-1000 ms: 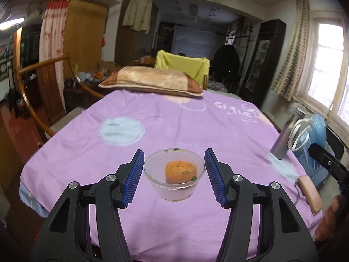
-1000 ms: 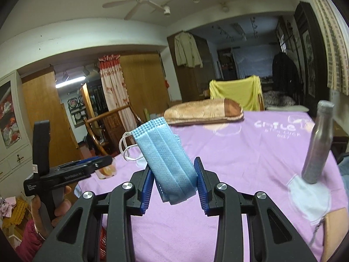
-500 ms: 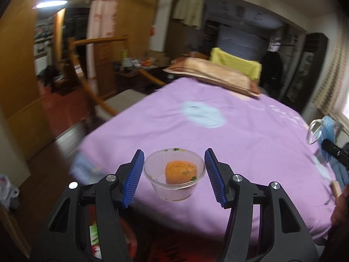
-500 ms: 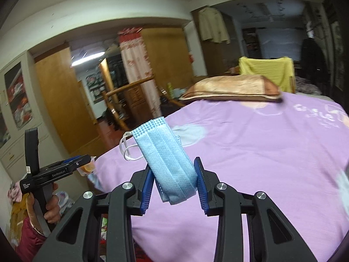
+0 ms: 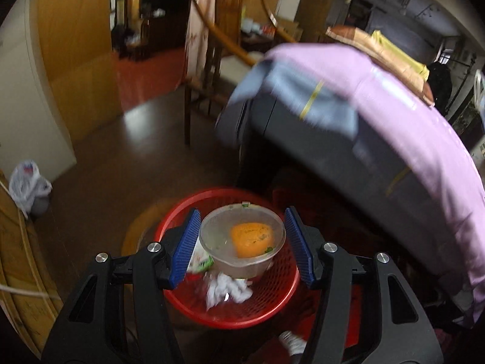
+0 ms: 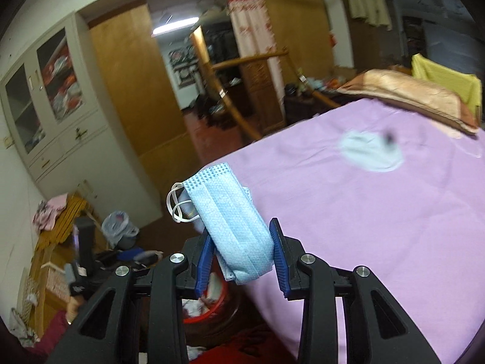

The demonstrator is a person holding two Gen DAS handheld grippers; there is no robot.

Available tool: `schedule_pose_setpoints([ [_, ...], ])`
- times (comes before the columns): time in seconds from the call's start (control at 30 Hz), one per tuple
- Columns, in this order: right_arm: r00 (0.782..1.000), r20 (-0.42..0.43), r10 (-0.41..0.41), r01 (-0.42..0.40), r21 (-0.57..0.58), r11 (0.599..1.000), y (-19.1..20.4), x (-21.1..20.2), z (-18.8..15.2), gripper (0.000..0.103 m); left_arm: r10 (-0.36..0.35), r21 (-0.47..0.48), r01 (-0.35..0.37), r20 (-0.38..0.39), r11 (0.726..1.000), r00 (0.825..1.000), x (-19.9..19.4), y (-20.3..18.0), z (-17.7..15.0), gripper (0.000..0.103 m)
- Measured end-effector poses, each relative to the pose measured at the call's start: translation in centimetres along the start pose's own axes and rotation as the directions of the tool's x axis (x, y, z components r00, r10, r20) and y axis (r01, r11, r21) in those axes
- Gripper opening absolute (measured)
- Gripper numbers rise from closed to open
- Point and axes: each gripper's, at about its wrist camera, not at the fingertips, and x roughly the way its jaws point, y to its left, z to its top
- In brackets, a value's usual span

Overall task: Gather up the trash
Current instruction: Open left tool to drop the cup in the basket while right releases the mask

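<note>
Left gripper pinched the plastic cup of orange food above the red basket; right gripper clamped the blue mask over the bed's edge. Best to centre and lower before releasing, to avoid spills.

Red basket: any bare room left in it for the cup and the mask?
The red basket is crowded at its near-left: a white crumpled wad and a green-white wrapper. Bare mesh shows along the right wall, under the right finger of the left gripper. The plastic cup hides the middle. The mask hangs in the right gripper.
</note>
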Motion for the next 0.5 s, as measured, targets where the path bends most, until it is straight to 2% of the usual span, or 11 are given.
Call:
schedule_pose_setpoints([
  [0.1,0.999,-0.042,0.021,-0.022,-0.018,1.000,1.9,2.0,-0.2,0.035,-0.008,-0.026,0.007,-0.035,1.000,0.999,1.2,1.3,-1.3,0.059],
  [0.17,0.997,-0.065,0.031,-0.033,-0.032,0.999,3.2,3.3,-0.5,0.035,-0.001,-0.041,-0.001,-0.034,0.999,0.999,1.1,1.6,-1.7,0.070],
  [0.27,0.995,-0.094,0.045,-0.049,-0.045,0.998,4.2,4.6,-0.6,0.035,0.018,-0.068,-0.019,-0.015,0.998,1.000,0.6,2.6,-1.6,0.079],
  [0.4,0.990,-0.127,0.065,-0.072,-0.054,0.996,5.1,6.1,-0.8,0.035,0.101,-0.083,-0.100,0.008,0.992,0.995,-0.7,4.2,-1.8,0.084],
  [0.5,0.983,-0.161,0.082,-0.093,-0.063,0.994,5.9,7.5,-1.1,0.035,0.159,-0.081,-0.157,0.017,0.984,0.987,-1.5,4.9,-2.0,0.091],
])
